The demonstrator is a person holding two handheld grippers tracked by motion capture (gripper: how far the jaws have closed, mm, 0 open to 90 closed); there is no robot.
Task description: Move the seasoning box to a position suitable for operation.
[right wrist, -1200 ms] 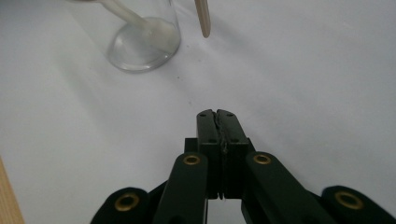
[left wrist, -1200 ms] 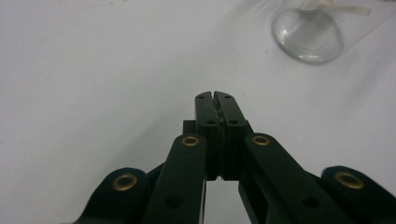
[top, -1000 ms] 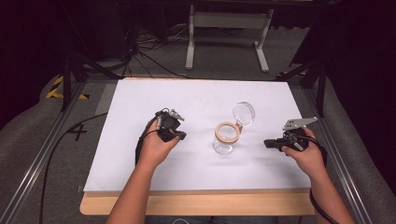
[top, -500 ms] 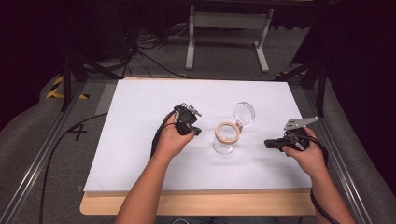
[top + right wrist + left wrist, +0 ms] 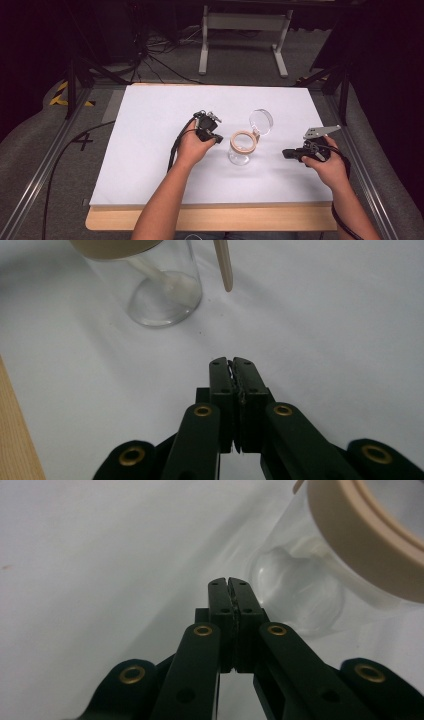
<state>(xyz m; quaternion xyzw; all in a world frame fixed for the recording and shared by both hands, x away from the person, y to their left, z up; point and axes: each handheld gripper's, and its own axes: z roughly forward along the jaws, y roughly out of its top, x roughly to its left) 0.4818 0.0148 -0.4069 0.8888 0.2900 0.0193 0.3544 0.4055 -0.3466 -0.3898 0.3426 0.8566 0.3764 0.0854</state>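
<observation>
High view: glass jar (image 5: 241,148) stands mid-worktop (image 5: 150,165), lid swung open. Left gripper (image 5: 216,138) just beside it, right gripper (image 5: 286,153) nearby, both pressed together, empty; nothing grasped yet.

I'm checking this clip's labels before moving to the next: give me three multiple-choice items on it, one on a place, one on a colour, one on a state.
1. Where does the clear glass jar stand?
A. between the two grippers
B. on the floor
C. at the table's far left corner

2. What colour is the ring around the jar's mouth?
A. blue
B. tan
C. red

3. How do the left gripper's jaws stand?
A. wide open
B. shut on the jar
C. shut on nothing

Answers:
1 A, as the high view shows the jar with the right gripper on its other side.
2 B, the tan ring shows plainly.
3 C, the jaws meet with nothing between them.
</observation>
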